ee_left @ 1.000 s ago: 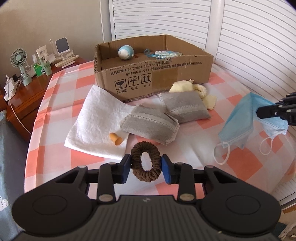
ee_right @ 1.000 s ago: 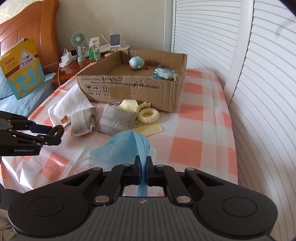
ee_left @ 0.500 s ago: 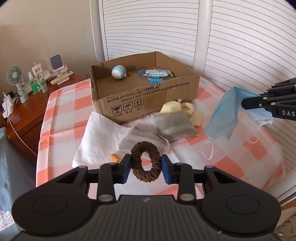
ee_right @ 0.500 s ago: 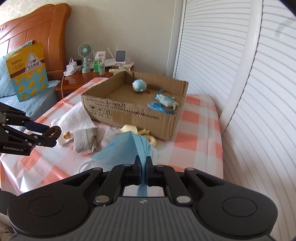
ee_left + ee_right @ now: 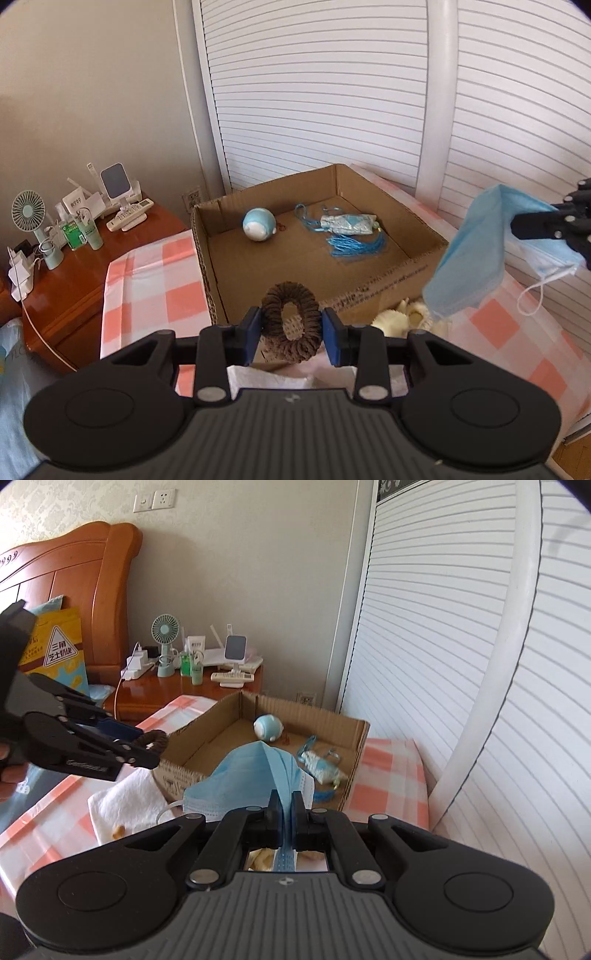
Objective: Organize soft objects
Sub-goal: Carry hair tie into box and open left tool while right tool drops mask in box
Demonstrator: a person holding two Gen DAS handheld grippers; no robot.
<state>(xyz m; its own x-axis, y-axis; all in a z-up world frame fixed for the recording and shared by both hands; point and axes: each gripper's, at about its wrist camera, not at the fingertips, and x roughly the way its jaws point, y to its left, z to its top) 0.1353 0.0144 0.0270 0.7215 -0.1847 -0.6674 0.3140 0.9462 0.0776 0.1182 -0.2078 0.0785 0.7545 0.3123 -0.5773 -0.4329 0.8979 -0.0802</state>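
Note:
My left gripper (image 5: 291, 326) is shut on a brown fuzzy hair scrunchie (image 5: 290, 323), held in the air just in front of the near wall of the open cardboard box (image 5: 388, 282). My right gripper (image 5: 285, 805) is shut on a blue face mask (image 5: 255, 782), which hangs at the right of the box in the left wrist view as the blue mask (image 5: 476, 254). Inside the box lie a light blue ball toy (image 5: 258, 229) and a blue tasselled pouch (image 5: 349, 229). In the right wrist view the left gripper (image 5: 147, 747) carries the scrunchie (image 5: 153, 740) at the box's left corner.
The box stands on a pink and white checked cloth (image 5: 155, 280). A white towel (image 5: 129, 805) and yellow soft pieces (image 5: 410, 319) lie in front of it. A wooden nightstand (image 5: 66, 280) with a small fan (image 5: 31, 221) stands at the left. White slatted doors (image 5: 314, 92) rise behind.
Both grippers have risen and moved toward the box, each still carrying its item. The grey pouches on the cloth have dropped out of view below the left gripper.

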